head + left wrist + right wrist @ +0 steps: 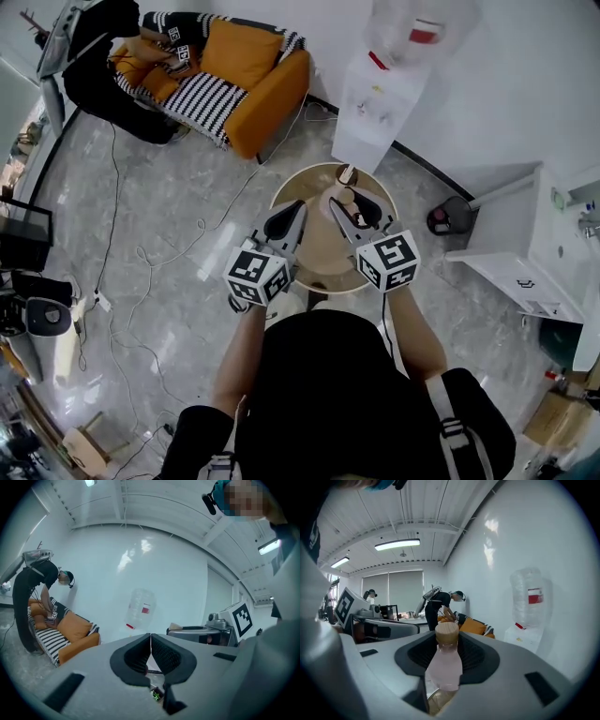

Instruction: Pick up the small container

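The small container [444,660] is a pale pink bottle with a round wooden cap. It stands upright between the black pads of my right gripper [445,654], which is shut on its body. In the head view the container [345,190] is held over the far part of the round wooden table [319,258], in my right gripper [348,208]. My left gripper [295,213] hovers just to its left over the same table. Its jaws [150,641] are shut, pad against pad, with nothing between them.
A white water dispenser [375,103] with a clear jug stands just beyond the table. An orange sofa [258,75] with a striped blanket and a seated person is at the back left. Cables [155,253] lie on the grey floor. A white cabinet [525,253] stands at right.
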Motion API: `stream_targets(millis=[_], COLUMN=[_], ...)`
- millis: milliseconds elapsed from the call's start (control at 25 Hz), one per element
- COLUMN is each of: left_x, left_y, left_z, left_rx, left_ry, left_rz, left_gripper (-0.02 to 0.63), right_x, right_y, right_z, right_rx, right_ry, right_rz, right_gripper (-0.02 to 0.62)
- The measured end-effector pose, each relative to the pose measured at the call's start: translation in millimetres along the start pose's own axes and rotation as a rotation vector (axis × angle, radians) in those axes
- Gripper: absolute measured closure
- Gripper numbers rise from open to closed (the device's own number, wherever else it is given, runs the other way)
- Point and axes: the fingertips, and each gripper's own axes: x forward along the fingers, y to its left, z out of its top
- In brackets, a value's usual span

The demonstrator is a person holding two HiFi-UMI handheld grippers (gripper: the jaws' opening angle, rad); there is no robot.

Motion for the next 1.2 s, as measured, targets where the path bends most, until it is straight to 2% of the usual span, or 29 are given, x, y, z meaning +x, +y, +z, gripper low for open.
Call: stream_targets(millis=[320,1200], left_x=[-5,-23], left_y=[-2,-1], left_z=[13,15], left_rx=[0.022,0.021], left_ry=[-0.024,-0.044], left_rz=[0.009,0.017], left_gripper=[0.584,0.584], right_x=[-2,-14], right_y=[11,30], right_z=[19,25], right_rx=[-0.010,0.002], right_ry=[-0.035,-0.068], right_rz=[0.048,0.062], right_gripper=[0.454,0.454])
